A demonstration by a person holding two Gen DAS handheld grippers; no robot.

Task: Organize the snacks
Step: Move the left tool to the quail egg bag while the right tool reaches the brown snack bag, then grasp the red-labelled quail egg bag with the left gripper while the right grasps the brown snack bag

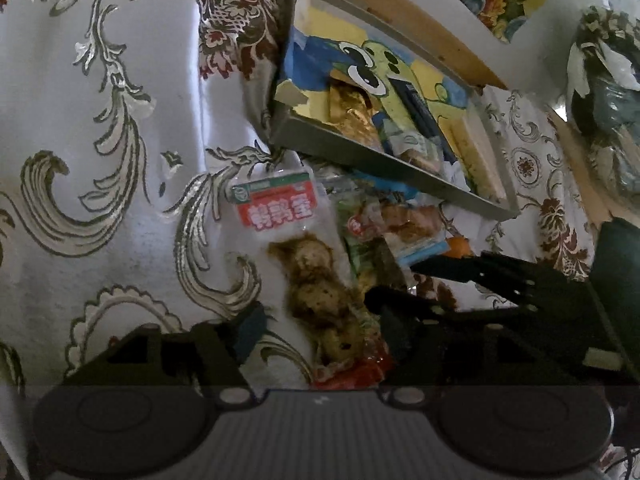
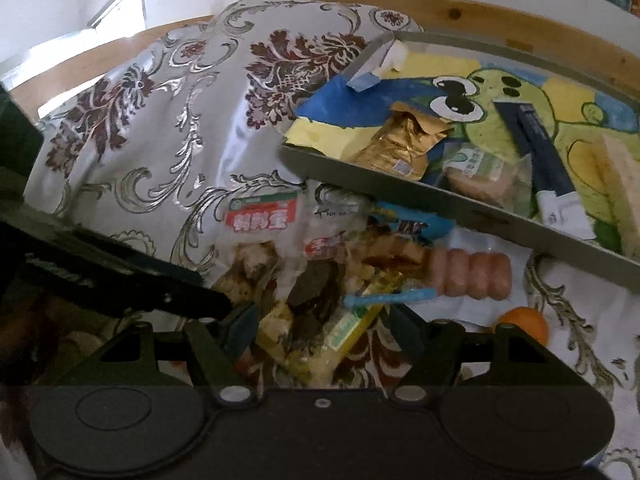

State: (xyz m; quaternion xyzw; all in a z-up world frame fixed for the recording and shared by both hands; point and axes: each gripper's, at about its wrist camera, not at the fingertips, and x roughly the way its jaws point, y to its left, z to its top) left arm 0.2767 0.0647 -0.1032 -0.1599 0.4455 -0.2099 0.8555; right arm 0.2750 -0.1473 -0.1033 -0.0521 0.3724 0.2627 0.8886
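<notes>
- Landmark: a grey tray (image 2: pixel 460 208) with a cartoon-frog liner sits on the floral tablecloth (image 2: pixel 132 152). It already holds a gold foil packet (image 2: pixel 400 148), a dark blue stick pack (image 2: pixel 540 152) and a clear pouch with a green label (image 2: pixel 480 172).
- A loose pile of snacks lies on the cloth just outside the tray's near wall: a clear bag of quail eggs with a red label (image 1: pixel 304 256), a row of pink sausages (image 2: pixel 468 276), and an orange fruit (image 2: pixel 524 320).
- Left gripper (image 1: pixel 316 320): fingers spread, straddling the egg bag; contact cannot be confirmed.
- Right gripper (image 2: pixel 320 328): fingers spread over a yellow-green packet (image 2: pixel 352 328) in the pile, nothing pinched.
- Judged step: mid-sort, choosing the next pick.
- Next move likely calls for closing on one packet only, lifting it clear of its neighbours, and carrying it over the tray wall.
</notes>
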